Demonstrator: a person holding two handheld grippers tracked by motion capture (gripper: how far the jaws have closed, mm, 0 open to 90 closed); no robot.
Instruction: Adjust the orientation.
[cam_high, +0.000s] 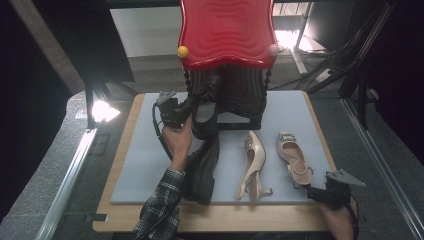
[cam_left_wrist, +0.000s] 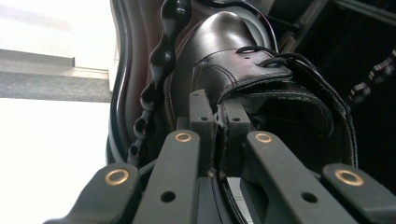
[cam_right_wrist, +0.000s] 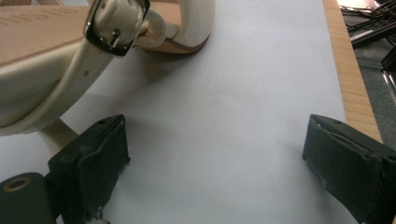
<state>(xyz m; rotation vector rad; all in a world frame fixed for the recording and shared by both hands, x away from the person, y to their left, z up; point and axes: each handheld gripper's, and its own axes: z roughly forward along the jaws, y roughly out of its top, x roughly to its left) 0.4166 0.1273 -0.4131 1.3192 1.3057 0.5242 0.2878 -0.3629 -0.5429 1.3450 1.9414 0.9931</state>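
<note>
- The high view is dim, with black corners; a small lamp glares white just off the mat's far left corner, and daylight burns out behind the red-topped stand.
- The black boot casts a soft shadow on the grey mat.
- In the left gripper view the left half is blown out white, while the leather shows sharp highlights.
- The right gripper view is evenly bright; the cream shoe up close looks slightly soft, perhaps out of focus.
</note>
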